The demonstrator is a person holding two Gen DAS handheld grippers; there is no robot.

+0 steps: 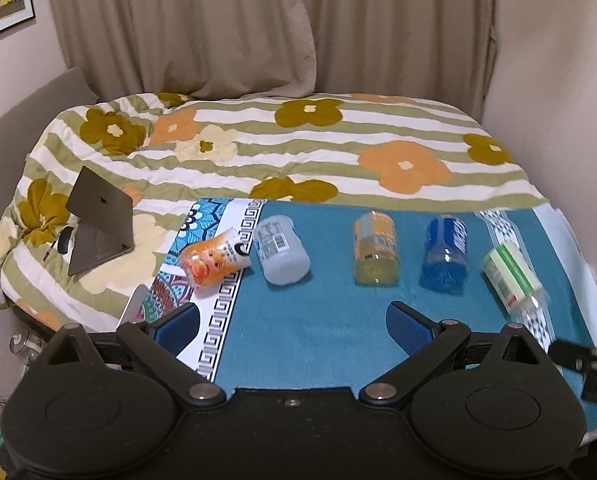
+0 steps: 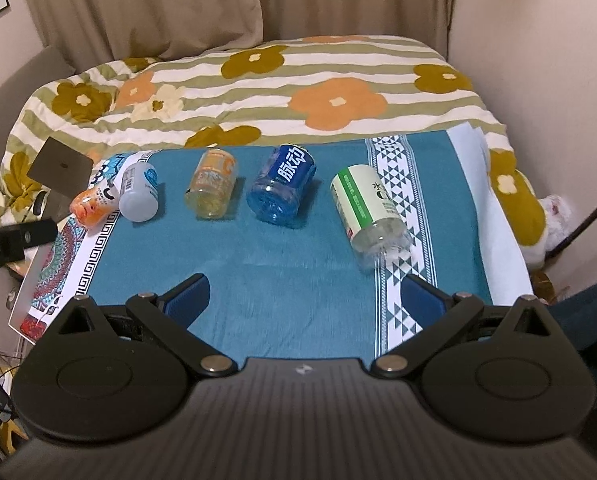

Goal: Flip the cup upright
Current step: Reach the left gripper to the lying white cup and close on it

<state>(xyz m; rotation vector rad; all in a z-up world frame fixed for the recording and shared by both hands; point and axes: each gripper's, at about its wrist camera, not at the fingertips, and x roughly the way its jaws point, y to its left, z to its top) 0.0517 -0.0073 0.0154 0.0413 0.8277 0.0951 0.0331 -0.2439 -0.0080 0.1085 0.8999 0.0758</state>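
Several cut bottle cups lie on their sides in a row on a teal cloth (image 1: pixel 318 340): an orange one (image 1: pixel 210 260) at the left, a pale blue one (image 1: pixel 284 254), a yellow one (image 1: pixel 375 254), a blue one (image 1: pixel 444 254) and a green-labelled clear one (image 1: pixel 512 272). The right wrist view shows the same row: the orange cup (image 2: pixel 92 202), the pale blue cup (image 2: pixel 138 192), the yellow cup (image 2: pixel 212 188), the blue cup (image 2: pixel 284 184) and the green cup (image 2: pixel 368 208). My left gripper (image 1: pixel 292 320) is open and empty in front of the row. My right gripper (image 2: pixel 304 292) is open and empty too.
The cloth lies on a bed with a flowered striped quilt (image 1: pixel 298 152). An open laptop (image 1: pixel 98 224) stands on the quilt at the left. Beige curtains (image 1: pixel 258 24) hang behind. The wall (image 1: pixel 558 80) is close on the right. The other gripper's body (image 2: pixel 14 236) pokes in at the left.
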